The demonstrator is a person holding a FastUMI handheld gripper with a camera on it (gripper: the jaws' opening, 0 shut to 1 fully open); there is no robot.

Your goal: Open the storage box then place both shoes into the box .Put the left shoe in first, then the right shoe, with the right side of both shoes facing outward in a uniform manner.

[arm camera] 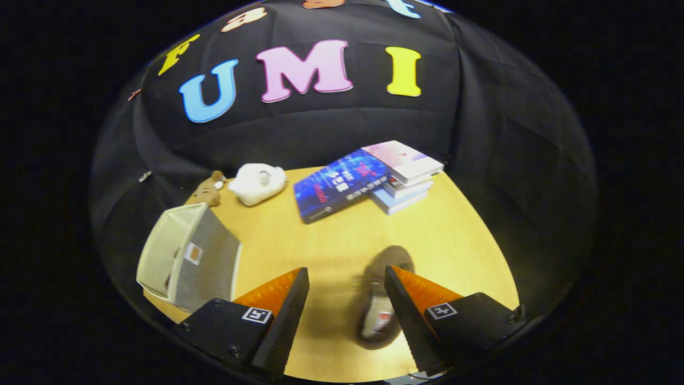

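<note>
Grey shoe [380,299] lies between the released claw [346,310] fingers; centre over it, then close squarely.

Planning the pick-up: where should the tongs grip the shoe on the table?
From above, across its collar. The shoe lies blurred on the table, its open top facing up, between the open tongs, beside the right one.

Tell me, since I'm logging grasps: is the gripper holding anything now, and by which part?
Nothing is held. The gripper is open, its fingers apart above the table; the blurred shoe lies on the table beside one finger, ungripped.
</note>
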